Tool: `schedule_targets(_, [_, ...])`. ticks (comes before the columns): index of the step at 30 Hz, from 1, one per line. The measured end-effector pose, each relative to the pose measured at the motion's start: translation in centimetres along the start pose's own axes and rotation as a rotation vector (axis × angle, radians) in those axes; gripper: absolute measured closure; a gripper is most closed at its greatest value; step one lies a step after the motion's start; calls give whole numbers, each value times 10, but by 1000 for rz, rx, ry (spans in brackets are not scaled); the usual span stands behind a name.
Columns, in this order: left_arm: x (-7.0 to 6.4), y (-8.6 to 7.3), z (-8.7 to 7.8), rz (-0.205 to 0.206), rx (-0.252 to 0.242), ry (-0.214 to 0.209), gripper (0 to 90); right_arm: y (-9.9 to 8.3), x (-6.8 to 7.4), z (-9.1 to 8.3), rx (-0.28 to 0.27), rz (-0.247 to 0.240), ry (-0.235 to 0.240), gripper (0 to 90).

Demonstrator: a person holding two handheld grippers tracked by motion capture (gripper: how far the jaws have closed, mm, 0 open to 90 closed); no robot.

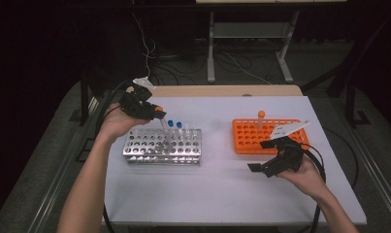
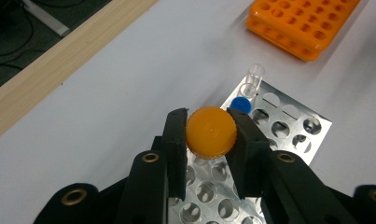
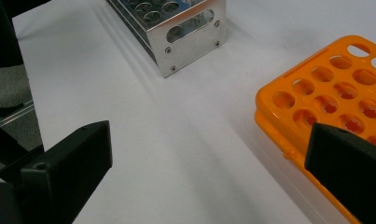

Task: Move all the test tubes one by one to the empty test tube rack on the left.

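Between the left gripper's [image 2: 210,140] jaws sits an orange-capped tube [image 2: 211,131], clamped at the cap just above the metal rack [image 2: 288,123] — a lift-out, I judge. Next comes a straight pull up, then a carry toward the orange rack [image 1: 268,136], beside which the right gripper [image 1: 267,160] waits — jaws wide, empty.

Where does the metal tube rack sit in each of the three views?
High view: metal tube rack left of centre, under the left gripper.
Left gripper view: bottom centre, beneath the fingers.
Right gripper view: top centre.
Shared landmark: orange rack, to its side in each.
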State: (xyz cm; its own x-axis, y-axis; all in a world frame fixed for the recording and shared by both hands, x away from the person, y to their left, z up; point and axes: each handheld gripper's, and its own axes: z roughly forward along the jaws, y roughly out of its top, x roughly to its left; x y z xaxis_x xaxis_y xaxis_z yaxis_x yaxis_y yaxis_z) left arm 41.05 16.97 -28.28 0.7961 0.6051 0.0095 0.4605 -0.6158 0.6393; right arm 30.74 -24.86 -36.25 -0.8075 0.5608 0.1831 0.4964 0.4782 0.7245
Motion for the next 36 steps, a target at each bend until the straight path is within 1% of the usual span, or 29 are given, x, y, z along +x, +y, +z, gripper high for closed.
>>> schedule_targets(4, [4,-1,4,-8,4,0,688,-2,0,0,-2,4,-1,2])
schedule_targets(9, [6,-2,6,-17,-15,-11,688,-2,-2,-1,-8,9,-2,2])
schedule_targets(13, [6,-2,6,-19,-14,-13,688,-2,-1,-1,-9,9,-4,2])
schedule_targets(15, [5,-2,6,-12,-9,-16,688,-2,-2,-1,-12,8,-5,2])
schedule_targets(18, [4,-3,6,-19,-9,-23,688,-3,-2,-2,-15,14,-8,2])
schedule_targets(22, [4,-5,8,-21,-1,-30,688,-3,-3,-3,-19,13,-8,3])
schedule_targets(30, [4,-11,19,-29,24,-43,688,-3,-3,-2,-17,16,-11,2])
schedule_targets(36, [4,-14,27,-25,52,-58,687,-4,-3,-2,-21,19,-12,2])
